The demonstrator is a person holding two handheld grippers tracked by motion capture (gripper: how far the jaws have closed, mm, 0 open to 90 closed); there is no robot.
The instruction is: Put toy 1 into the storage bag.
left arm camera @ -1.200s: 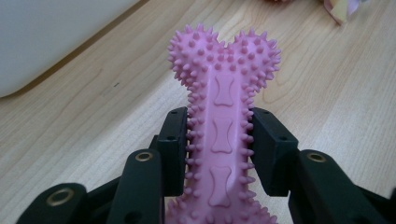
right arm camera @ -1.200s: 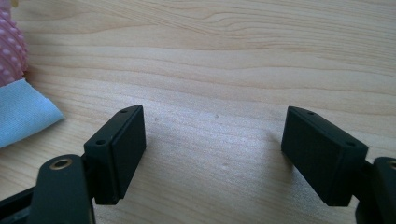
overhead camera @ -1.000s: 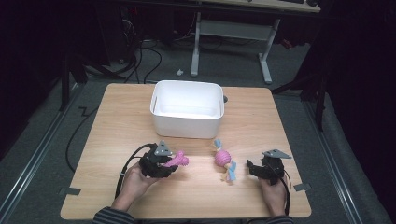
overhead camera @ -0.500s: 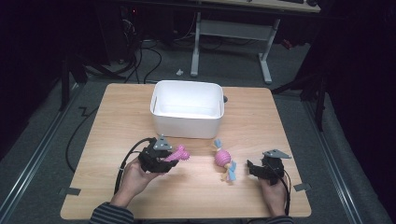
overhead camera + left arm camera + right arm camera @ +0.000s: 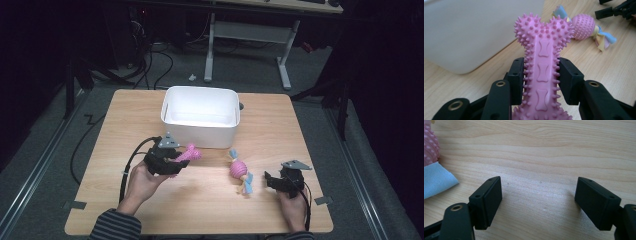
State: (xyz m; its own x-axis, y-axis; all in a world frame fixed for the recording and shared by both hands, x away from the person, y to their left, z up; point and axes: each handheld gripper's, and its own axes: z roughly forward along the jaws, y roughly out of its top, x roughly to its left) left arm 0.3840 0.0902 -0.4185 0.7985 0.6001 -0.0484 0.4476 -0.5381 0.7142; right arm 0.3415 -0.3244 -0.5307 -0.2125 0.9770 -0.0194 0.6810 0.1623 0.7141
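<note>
A spiky pink bone-shaped toy is clamped by its shaft between the jaws of my left gripper, held above the wood in front of the white bin. From above, the bone sticks out of the left gripper toward the bin's near wall. A pink knobbly ball toy with blue and yellow cloth tails lies on the table between the hands, also seen as the ball toy. My right gripper rests low near the front right, open, its jaws wide over bare wood.
The wooden table has its front edge close behind both hands. The white bin stands at the middle back, its inside bare. A blue cloth tail lies just left of the right gripper. Cables trail on the floor at the left.
My left hand has lifted the pink bone off the table and carried it a little toward the bin. The right hand and the ball toy stay put.
</note>
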